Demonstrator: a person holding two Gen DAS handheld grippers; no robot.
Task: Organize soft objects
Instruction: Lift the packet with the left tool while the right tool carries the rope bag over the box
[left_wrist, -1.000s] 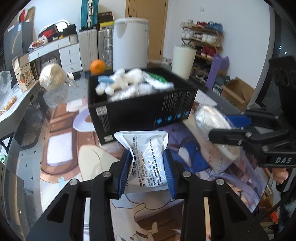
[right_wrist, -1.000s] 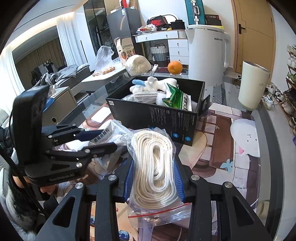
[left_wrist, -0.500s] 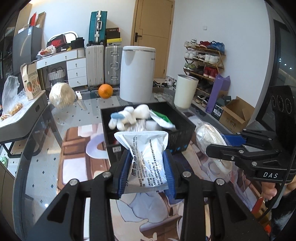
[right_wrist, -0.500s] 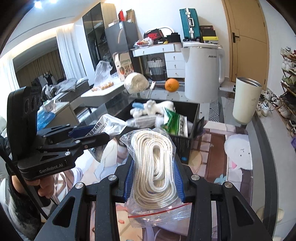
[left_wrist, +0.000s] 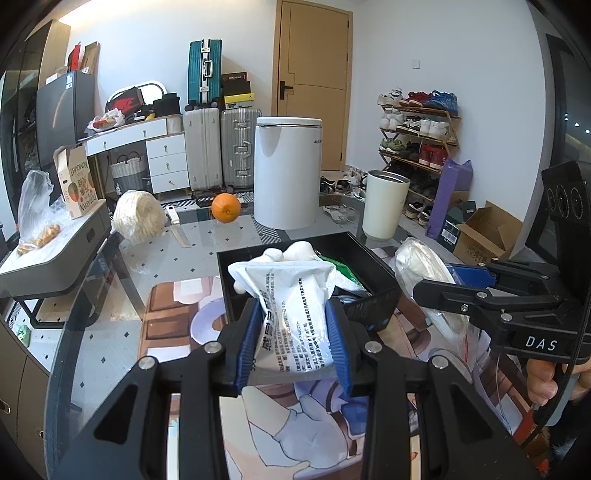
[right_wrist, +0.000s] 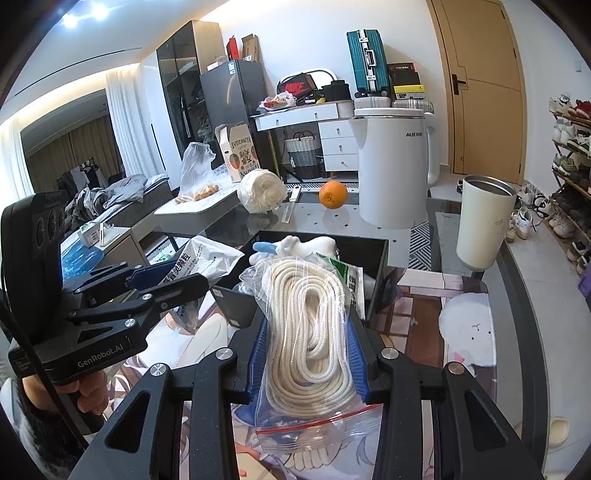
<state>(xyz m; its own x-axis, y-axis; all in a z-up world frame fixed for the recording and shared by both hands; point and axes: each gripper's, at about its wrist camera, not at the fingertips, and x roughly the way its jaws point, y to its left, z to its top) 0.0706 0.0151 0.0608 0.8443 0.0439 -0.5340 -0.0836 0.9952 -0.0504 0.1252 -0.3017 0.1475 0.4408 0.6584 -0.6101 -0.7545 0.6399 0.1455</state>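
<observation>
Left wrist view showed the left gripper (left_wrist: 293, 334) pinching a soft white printed pouch (left_wrist: 291, 306) between its blue pads, held aloft just short of the open black cardboard box (left_wrist: 373, 266), probably so it could be dropped in beside the plush toy and green packet already there. Right wrist view showed the right gripper (right_wrist: 309, 354) clamped on a clear zip bag of coiled white rope (right_wrist: 308, 332), likewise raised near the box (right_wrist: 373, 251), apparently awaiting its turn.

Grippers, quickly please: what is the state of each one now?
Left gripper: closed on the white printed pouch.
Right gripper: closed on the bagged white rope.
</observation>
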